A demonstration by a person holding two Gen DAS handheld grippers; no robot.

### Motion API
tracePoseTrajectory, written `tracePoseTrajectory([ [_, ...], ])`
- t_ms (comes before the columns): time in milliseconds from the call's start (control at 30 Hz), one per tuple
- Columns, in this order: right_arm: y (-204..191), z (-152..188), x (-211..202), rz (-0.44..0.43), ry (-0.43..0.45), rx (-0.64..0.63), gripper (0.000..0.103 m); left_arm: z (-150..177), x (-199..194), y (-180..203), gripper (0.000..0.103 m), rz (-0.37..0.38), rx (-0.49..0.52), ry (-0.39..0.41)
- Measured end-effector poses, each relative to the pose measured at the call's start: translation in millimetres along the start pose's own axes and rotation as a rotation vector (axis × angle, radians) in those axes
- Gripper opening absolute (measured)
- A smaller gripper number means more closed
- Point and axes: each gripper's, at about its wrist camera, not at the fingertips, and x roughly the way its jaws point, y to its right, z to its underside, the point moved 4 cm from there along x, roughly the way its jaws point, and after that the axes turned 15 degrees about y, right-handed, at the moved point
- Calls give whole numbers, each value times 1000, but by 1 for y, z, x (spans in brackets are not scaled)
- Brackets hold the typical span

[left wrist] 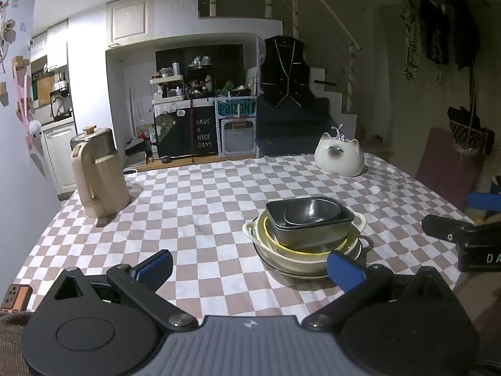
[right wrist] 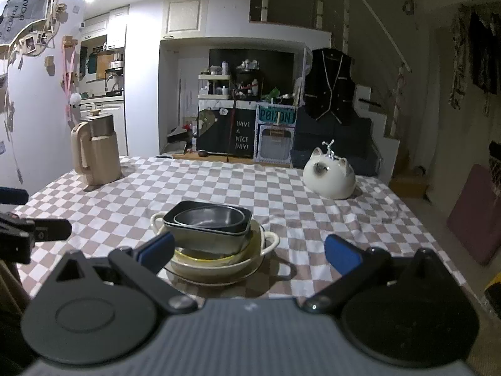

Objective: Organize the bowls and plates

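Dishes sit stacked in the middle of the checkered tablecloth. At the bottom is a plate, then a cream bowl with handles, then a yellow-rimmed bowl, then a dark square dish with a round metal bowl inside it. The left gripper is wide open and holds nothing; its right finger is just in front of the stack. The right gripper is wide open too, near the stack. A tan jug stands at the left, and a white cat pot at the upper right.

Left gripper, right gripper: black arms, blue pads, grey ribbed body.
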Motion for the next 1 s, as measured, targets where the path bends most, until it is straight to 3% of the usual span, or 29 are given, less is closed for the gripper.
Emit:
tracePoseTrajectory([
  [1000, 2, 5, 9, -8, -11, 19, 103, 8, 7, -8, 103, 5, -14, -20],
])
